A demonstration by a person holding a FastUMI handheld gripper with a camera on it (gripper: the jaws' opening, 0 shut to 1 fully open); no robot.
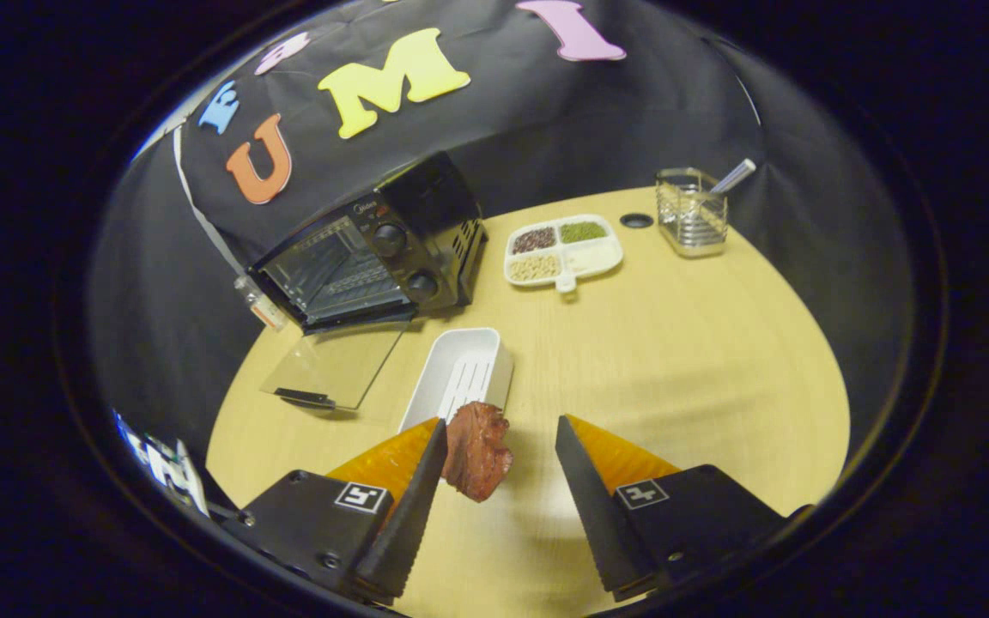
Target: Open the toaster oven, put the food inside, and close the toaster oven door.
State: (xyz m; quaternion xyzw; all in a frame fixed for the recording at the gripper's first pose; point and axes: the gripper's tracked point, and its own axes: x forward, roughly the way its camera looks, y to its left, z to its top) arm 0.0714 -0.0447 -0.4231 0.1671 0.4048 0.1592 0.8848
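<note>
Gripper (501, 433) fingers stand spread apart; a reddish-brown piece of food (477, 451) rests against the left finger's inner face, clear of the right one. Just ahead sits a white tray (464, 373). Beyond it, to the left, the toaster oven (374, 249) stands with its glass door (336, 365) folded down onto the table (675, 360)

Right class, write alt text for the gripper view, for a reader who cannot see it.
The tool is open, with a reddish-brown piece of food against one finger and a gap to the other. Beyond it on the wooden table sit a white tray and a toaster oven, its glass door folded down open.
</note>
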